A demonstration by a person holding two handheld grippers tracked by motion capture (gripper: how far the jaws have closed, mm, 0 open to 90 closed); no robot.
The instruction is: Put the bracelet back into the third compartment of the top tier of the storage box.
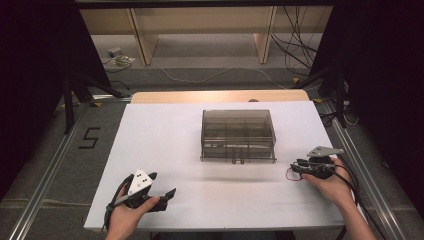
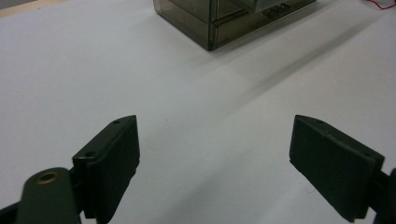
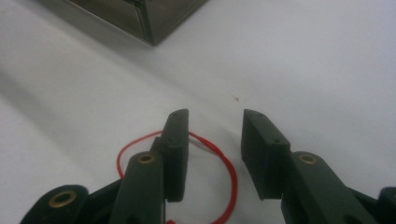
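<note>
While your left tongs point(image 2: 215, 154) gape wide and right tongs point(image 3: 215, 140) narrow, both empty, the red wire point(image 3: 229, 172) could snag.

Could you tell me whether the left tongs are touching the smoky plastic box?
Apart. The left gripper view shows the left tongs wide open over bare white table, with the box well ahead of them.

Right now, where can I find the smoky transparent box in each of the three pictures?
High view: the box sits at the middle of the white table.
Left gripper view: top, right of middle.
Right gripper view: top left corner.
Shared landmark: the white table.
</note>
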